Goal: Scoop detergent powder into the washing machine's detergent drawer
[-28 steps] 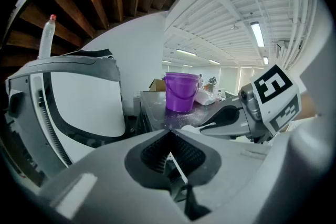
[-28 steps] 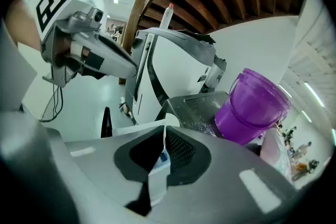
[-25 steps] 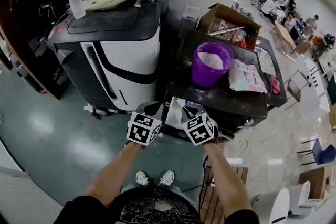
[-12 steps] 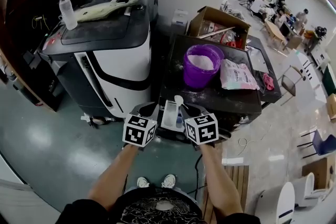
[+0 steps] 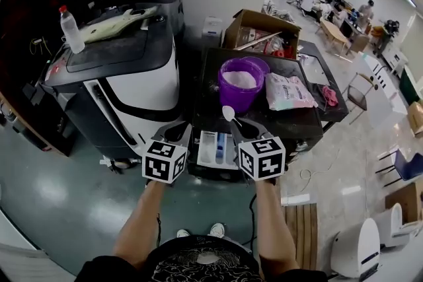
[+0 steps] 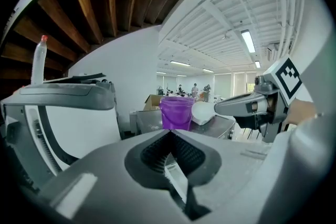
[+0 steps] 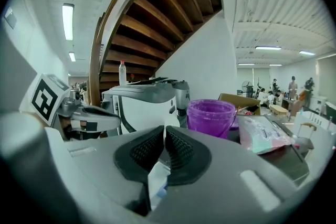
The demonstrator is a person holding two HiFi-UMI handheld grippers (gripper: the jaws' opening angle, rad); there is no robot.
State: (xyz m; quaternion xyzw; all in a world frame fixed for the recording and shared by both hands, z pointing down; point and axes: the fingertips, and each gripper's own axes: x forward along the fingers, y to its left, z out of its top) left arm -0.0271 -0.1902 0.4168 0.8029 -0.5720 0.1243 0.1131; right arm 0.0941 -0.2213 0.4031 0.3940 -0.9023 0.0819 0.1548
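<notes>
The washing machine is the black unit ahead, and its white detergent drawer stands pulled out between my grippers. On top sits a purple bucket holding white powder. My right gripper is shut on the handle of a white scoop, whose bowl is raised above the drawer's back end, short of the bucket. My left gripper is shut beside the drawer's left edge. The left gripper view shows the scoop and the bucket. The bucket stands just right of the right gripper.
A pink-and-white detergent bag lies right of the bucket. An open cardboard box sits behind. A black-and-white machine with a plastic bottle on top stands to the left. People sit at tables at the far right.
The view has closed in on the washing machine. The drawer shows more fully between the grippers, and the scoop in my right gripper has come up into sight above it.
</notes>
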